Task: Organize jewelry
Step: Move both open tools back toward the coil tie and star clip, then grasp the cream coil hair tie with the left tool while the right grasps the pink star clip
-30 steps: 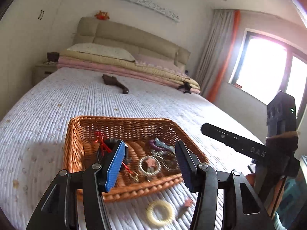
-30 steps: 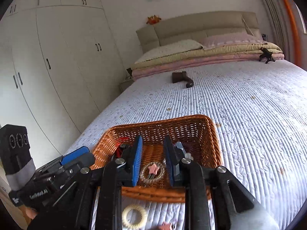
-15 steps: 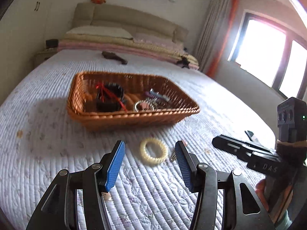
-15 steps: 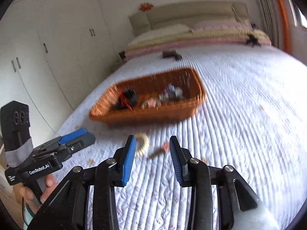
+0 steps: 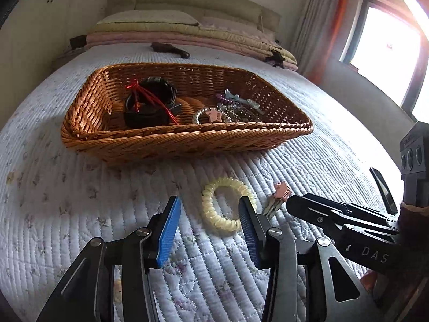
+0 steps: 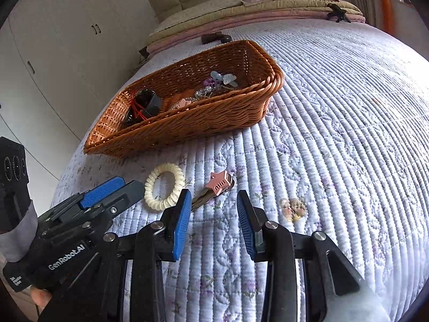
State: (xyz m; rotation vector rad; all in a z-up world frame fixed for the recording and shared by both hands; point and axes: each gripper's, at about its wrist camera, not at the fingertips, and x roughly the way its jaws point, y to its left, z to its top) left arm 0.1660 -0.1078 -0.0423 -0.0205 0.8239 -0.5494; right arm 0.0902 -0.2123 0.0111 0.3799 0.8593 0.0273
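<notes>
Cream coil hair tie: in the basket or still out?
Out. The cream coil hair tie lies flat on the quilt in front of the wicker basket, beside the pink star clip.

Both looking from low over the quilted bed (image 5: 80, 214), angled down along blue-padded fingers, left from nearer the wardrobe side, right from nearer the window side, sharing the wicker basket (image 5: 187, 139) (image 6: 203, 126) and coil hair tie (image 5: 214, 214) (image 6: 161, 185).
</notes>
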